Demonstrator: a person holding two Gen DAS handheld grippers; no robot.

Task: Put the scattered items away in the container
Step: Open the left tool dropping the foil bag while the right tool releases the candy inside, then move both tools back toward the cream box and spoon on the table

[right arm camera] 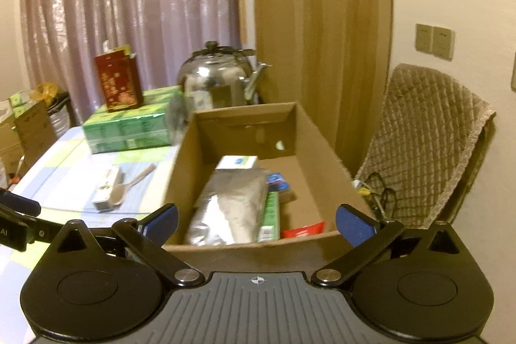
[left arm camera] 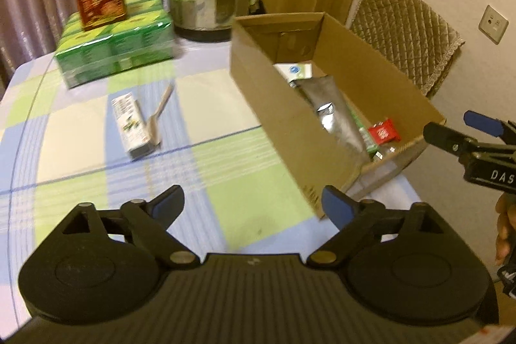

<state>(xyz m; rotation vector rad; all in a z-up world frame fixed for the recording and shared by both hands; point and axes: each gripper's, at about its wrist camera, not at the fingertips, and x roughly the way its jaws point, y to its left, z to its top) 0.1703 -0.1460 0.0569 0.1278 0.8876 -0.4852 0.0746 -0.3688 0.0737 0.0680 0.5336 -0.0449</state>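
Both tools hung released and empty. The left tool (left arm camera: 253, 203) hovered over the table (left arm camera: 225, 182), and the small carton (left arm camera: 133, 126) and spoon (left arm camera: 159, 118) lay ahead to its left, side by side, long axes running away from it. The right tool (right arm camera: 256, 223) faced the cardboard box (right arm camera: 325, 150), farther off; I judged the left nearer.
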